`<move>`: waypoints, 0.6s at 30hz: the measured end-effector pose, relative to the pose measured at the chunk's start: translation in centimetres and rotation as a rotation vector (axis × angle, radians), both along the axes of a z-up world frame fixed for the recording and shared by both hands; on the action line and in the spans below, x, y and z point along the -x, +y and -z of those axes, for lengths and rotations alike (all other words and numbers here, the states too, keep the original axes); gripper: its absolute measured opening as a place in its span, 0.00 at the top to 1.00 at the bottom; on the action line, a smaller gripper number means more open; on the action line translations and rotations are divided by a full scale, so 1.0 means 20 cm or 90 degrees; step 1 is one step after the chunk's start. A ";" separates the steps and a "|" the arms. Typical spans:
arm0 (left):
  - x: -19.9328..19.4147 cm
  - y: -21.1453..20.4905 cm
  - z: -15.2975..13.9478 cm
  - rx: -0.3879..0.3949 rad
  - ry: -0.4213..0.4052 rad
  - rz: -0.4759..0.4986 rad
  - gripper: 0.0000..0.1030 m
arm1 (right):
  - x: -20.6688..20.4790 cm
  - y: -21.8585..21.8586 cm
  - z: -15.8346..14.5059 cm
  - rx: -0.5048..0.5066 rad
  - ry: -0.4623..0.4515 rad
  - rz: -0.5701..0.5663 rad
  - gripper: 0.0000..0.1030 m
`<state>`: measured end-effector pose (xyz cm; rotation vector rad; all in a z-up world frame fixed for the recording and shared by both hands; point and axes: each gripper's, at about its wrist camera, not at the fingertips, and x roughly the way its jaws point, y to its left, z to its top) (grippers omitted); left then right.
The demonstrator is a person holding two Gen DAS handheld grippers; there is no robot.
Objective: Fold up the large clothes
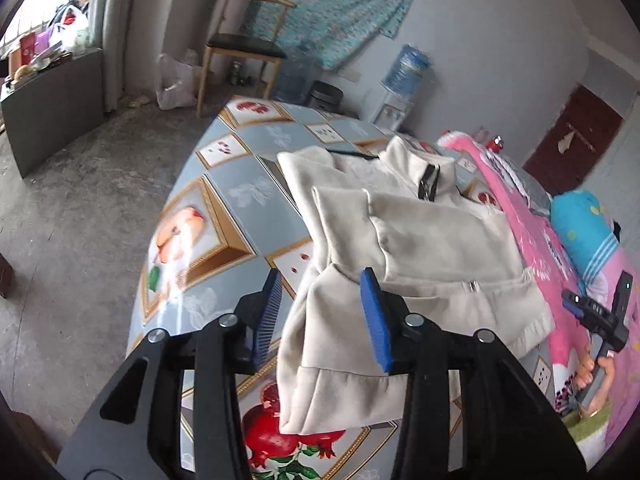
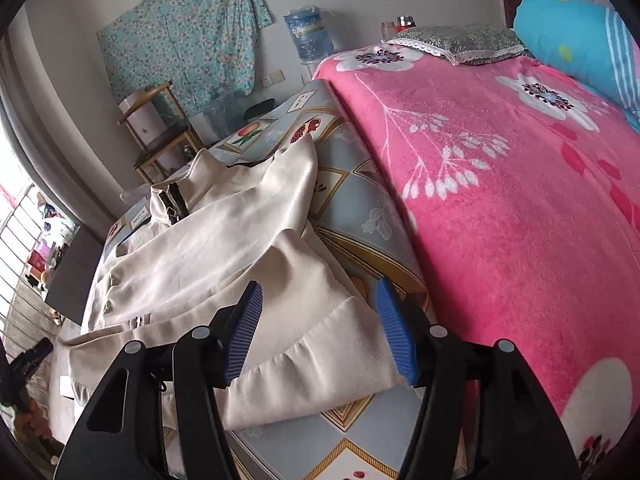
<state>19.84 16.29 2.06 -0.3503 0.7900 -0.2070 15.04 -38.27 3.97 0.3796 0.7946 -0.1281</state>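
Here one cream jacket (image 1: 420, 236) lies on the table (image 1: 248, 200); both tongs, left (image 1: 324, 312) and right (image 2: 320, 328), released.

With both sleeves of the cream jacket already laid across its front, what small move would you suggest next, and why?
Probably close both grippers on the hem and lift it toward the collar. The left gripper and right gripper both stand open with the cream jacket hem between their pads, unpinched. The sleeves lie folded inward, and the body still lies full length on the table.
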 end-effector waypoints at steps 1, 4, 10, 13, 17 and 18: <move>0.02 0.04 -0.02 0.015 -0.002 -0.011 0.62 | 0.03 0.00 0.00 0.002 0.003 -0.002 0.42; 0.08 0.08 -0.04 0.025 0.002 -0.018 0.61 | 0.12 0.01 0.01 -0.011 0.012 -0.008 0.39; 0.27 -0.06 0.07 0.073 0.068 0.063 0.37 | 0.27 0.08 0.13 -0.090 0.052 -0.027 0.29; 0.33 -0.16 0.21 0.110 0.122 0.094 0.32 | 0.31 0.12 0.21 -0.135 0.076 -0.037 0.29; 0.34 -0.18 0.39 0.199 0.170 0.058 0.32 | 0.31 0.13 0.27 -0.161 0.089 -0.029 0.29; 0.34 -0.15 0.39 0.226 0.158 0.037 0.29 | 0.31 0.12 0.29 -0.171 0.086 -0.024 0.29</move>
